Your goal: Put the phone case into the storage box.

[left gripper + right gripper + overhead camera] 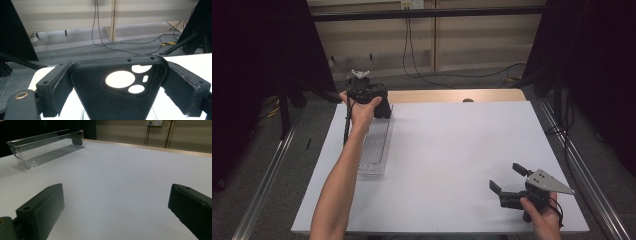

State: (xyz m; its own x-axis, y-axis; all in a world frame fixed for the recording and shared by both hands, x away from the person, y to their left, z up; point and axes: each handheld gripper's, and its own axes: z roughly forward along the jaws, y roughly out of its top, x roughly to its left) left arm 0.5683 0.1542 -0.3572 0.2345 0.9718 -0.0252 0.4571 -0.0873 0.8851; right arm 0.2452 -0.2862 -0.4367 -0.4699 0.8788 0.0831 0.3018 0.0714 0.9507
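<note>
Your left tongs (pixel 379 102) clamp a black phone case (pixel 117 92) at the desk's eleven o'clock, over the far end of the clear plastic tray (pixel 374 150). Your right tongs (pixel 508 177) rest wide apart at five o'clock. The desk (pixel 452 150) is plain white; beyond twelve o'clock, cables (pixel 422 75) trail across grey floor below pale wall panels.
</note>
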